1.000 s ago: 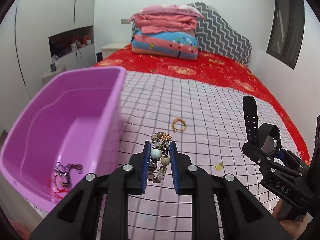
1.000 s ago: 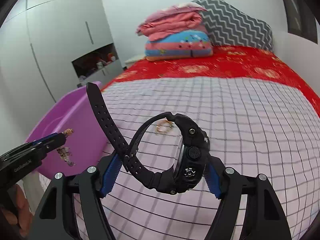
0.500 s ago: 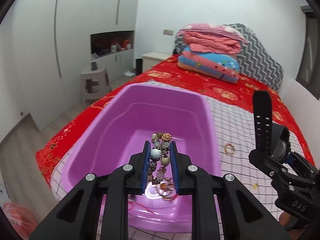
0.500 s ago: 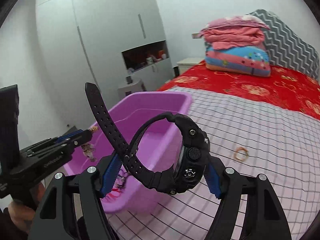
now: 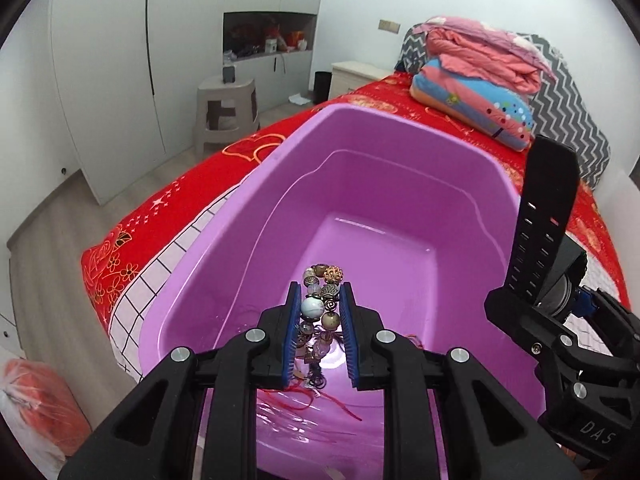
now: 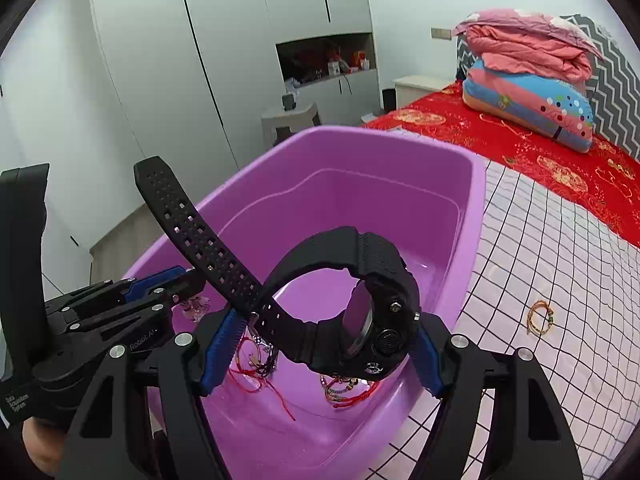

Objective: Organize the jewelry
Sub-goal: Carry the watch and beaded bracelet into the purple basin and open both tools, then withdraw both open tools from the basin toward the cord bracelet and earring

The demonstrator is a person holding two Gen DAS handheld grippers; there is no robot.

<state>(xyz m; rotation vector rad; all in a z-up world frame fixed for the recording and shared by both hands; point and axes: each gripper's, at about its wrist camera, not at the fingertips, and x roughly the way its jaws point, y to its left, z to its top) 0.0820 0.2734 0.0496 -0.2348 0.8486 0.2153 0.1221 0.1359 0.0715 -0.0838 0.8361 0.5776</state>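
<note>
My left gripper (image 5: pixel 320 332) is shut on a beaded bracelet (image 5: pixel 320 304) and holds it above the inside of the purple tub (image 5: pixel 400 184). My right gripper (image 6: pixel 320 344) is shut on a black wristwatch (image 6: pixel 360 304), held over the near end of the tub (image 6: pixel 472 208); its strap sticks up to the left. Red-string bracelets (image 6: pixel 256 372) and other small jewelry (image 6: pixel 344 392) lie on the tub floor. A thin gold bracelet (image 6: pixel 540 318) lies on the checked sheet right of the tub. The right gripper with the watch (image 5: pixel 540 240) shows at the right of the left wrist view.
The tub stands at the bed's left edge on a pink checked sheet (image 6: pixel 560 280) over a red bedspread (image 5: pixel 160 220). Folded quilts and pillows (image 5: pixel 480 92) are stacked at the headboard. A grey stool (image 5: pixel 228 108) and white wardrobes (image 6: pixel 200 60) stand beyond the bed.
Both grippers have swung left from over the checked sheet to above the tub, carrying the beaded bracelet and the watch. Both stayed shut.
</note>
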